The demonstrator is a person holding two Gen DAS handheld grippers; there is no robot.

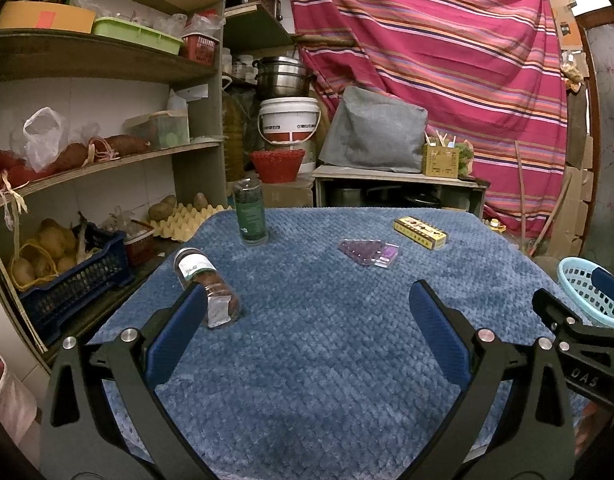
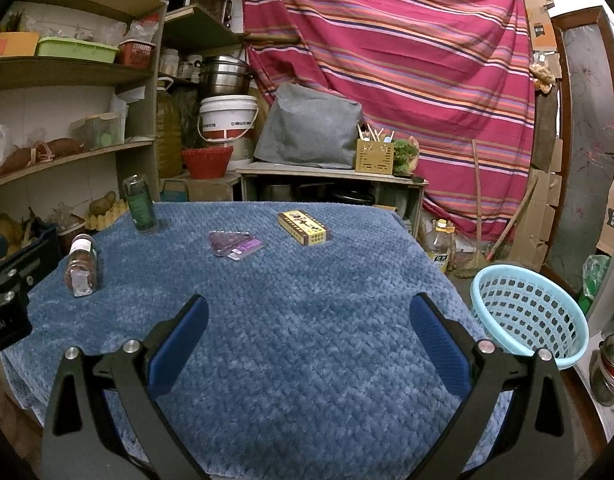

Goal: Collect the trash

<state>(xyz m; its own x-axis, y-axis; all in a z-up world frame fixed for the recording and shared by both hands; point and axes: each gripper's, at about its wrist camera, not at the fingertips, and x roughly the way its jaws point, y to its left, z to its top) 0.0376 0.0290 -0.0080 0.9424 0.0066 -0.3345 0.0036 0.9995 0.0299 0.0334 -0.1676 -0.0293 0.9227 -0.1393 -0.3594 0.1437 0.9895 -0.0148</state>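
Blue cloth [image 2: 307, 320] bare under both grippers | left gripper [image 1: 309, 312] spread, right gripper [image 2: 309, 314] spread (nothing held) | fallen jar [image 1: 207, 286] just beside left gripper's finger | basket [image 2: 527, 312] off cloth's right edge

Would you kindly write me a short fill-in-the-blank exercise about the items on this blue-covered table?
1. The green-labelled jar stands ____ on the blue cloth.
2. The brown-filled jar lies on its ____.
3. The light blue basket sits off the table's ____ edge.
4. Both the left gripper and right gripper have their jaws ____.

Missing words: upright; side; right; open
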